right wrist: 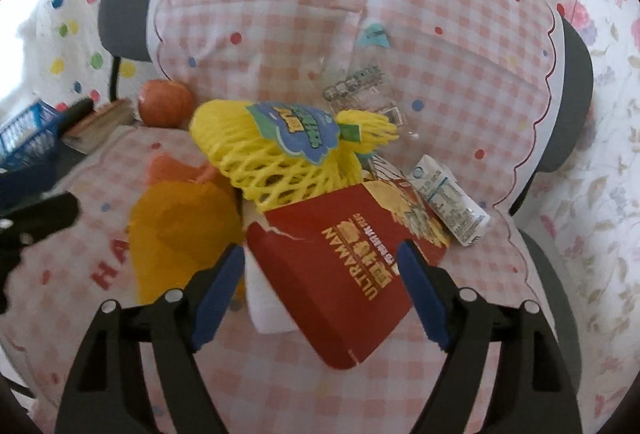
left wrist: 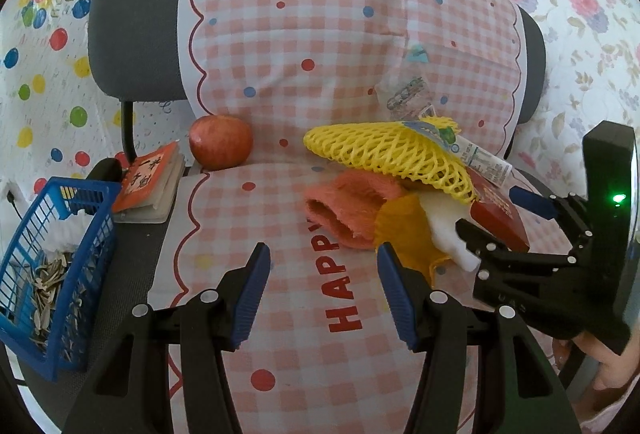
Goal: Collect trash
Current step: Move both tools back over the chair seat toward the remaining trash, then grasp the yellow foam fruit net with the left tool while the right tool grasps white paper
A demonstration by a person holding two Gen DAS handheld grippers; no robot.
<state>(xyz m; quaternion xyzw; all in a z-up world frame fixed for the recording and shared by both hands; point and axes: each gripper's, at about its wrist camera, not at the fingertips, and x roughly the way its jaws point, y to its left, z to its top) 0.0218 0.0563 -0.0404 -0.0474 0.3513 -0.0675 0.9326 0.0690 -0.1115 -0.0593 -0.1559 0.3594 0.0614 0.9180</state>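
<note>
Currently, location: red carton (right wrist: pixel 340 274) lies on the chair's checked cloth (right wrist: pixel 280 14), under the yellow foam net (right wrist: pixel 280 166).
Right gripper (right wrist: pixel 320 286): jaws apart, straddling carton, not pressing.
Left gripper (left wrist: pixel 322 290): spread, empty.
Handling: light, crushable; you should pinch its side edges.

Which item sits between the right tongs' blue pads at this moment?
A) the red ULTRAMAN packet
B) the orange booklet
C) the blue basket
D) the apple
A: in the right wrist view the right tongs stand open astride the red ULTRAMAN packet, their pads not yet pressing it, while the apple and the blue basket lie far off to the left.
</note>
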